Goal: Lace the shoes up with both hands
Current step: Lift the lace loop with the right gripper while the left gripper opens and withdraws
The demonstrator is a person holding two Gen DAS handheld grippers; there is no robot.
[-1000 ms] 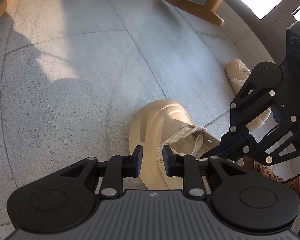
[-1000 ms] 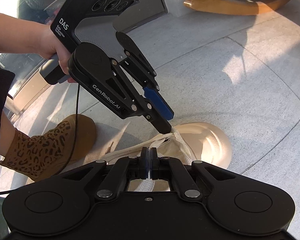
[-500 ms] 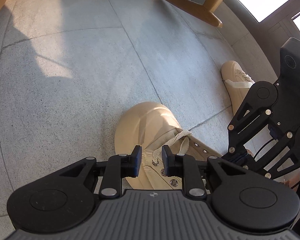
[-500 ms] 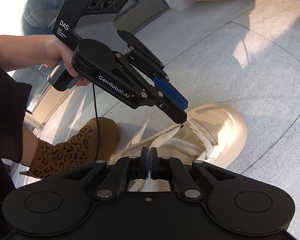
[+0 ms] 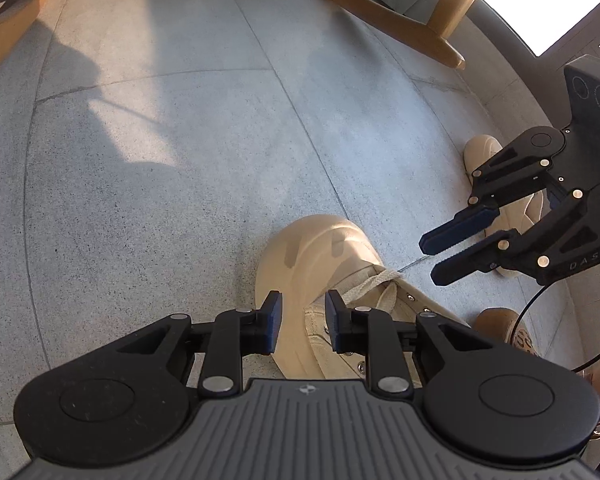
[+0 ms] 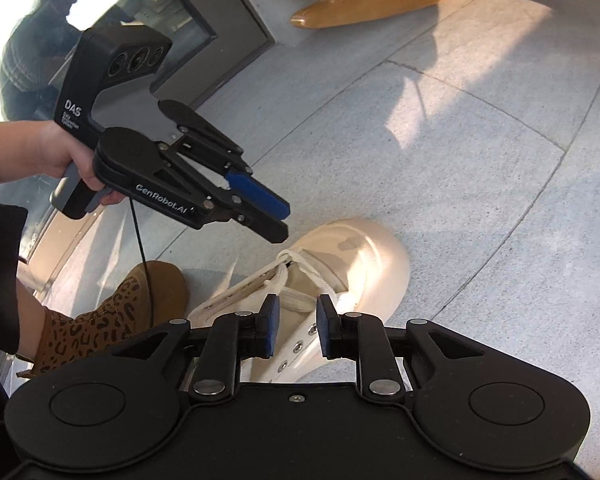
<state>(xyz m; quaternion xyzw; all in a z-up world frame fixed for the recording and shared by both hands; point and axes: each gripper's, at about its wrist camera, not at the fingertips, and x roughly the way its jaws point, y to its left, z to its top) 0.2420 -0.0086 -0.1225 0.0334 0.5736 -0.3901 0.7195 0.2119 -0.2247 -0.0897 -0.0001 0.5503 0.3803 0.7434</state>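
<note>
Left tool (image 5: 299, 322): jaws narrowly apart, holding nothing, above the shoe.
Cream shoe (image 6: 340, 264): on the grey stone floor (image 5: 180, 160), white lace (image 6: 296, 280) crossed at the lowest eyelets, upper eyelets unlaced.
Right tool (image 6: 294, 326): jaws opening, nothing gripped, over the shoe's eyelets.
Second cream shoe (image 5: 480, 152): farther right, beyond the right tool.

A floor (image 5: 188, 184) of large grey speckled stone tiles with thin joints spreads across both views, crossed by sunlit patches and soft shadows. Wooden rocking-chair runners (image 5: 384, 12) curve along its far edge. A dark-framed glass door (image 6: 204, 28) stands behind, bright with daylight.
</note>
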